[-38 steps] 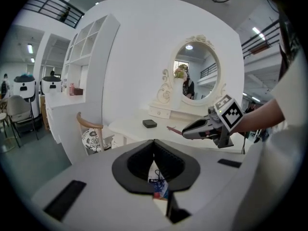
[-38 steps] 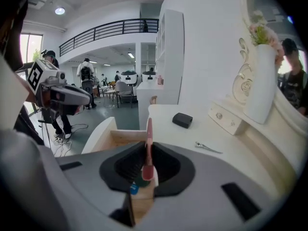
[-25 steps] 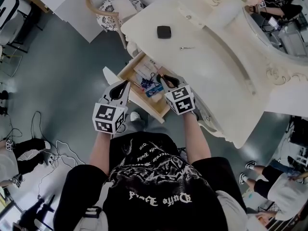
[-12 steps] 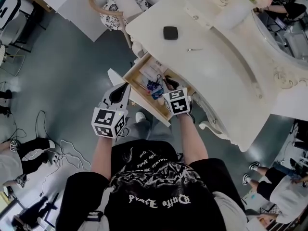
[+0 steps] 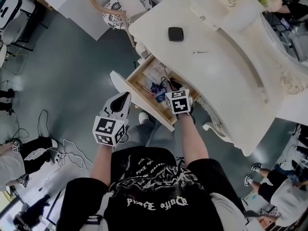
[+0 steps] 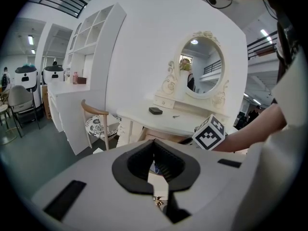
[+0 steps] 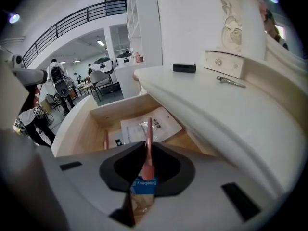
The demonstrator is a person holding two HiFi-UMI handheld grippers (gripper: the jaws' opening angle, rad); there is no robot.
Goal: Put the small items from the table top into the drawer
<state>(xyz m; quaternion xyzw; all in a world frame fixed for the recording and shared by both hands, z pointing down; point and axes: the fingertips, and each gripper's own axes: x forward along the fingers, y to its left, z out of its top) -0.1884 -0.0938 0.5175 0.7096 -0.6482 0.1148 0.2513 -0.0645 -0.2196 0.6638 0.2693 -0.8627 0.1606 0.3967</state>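
Pinching a thin pink stick [image 7: 149, 129] narrowly, R gripper [image 7: 147, 147] over open drawer [image 7: 94, 124], paper packets [image 7: 156, 124] below its tips, L gripper [image 6: 154, 144] jaws together (nothing btwn), black case [image 5: 175, 33] and metal clip [image 5: 199, 52] on tabletop [image 5: 231, 81] beyond.

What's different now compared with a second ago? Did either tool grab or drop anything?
Little. The right tool, still clamped on the thin pink stick, has edged slightly further over the open wooden drawer; the left tool has drawn back a bit from its front. Nothing was grabbed or released. The black square case and small metal clip still lie on the cream dressing table.
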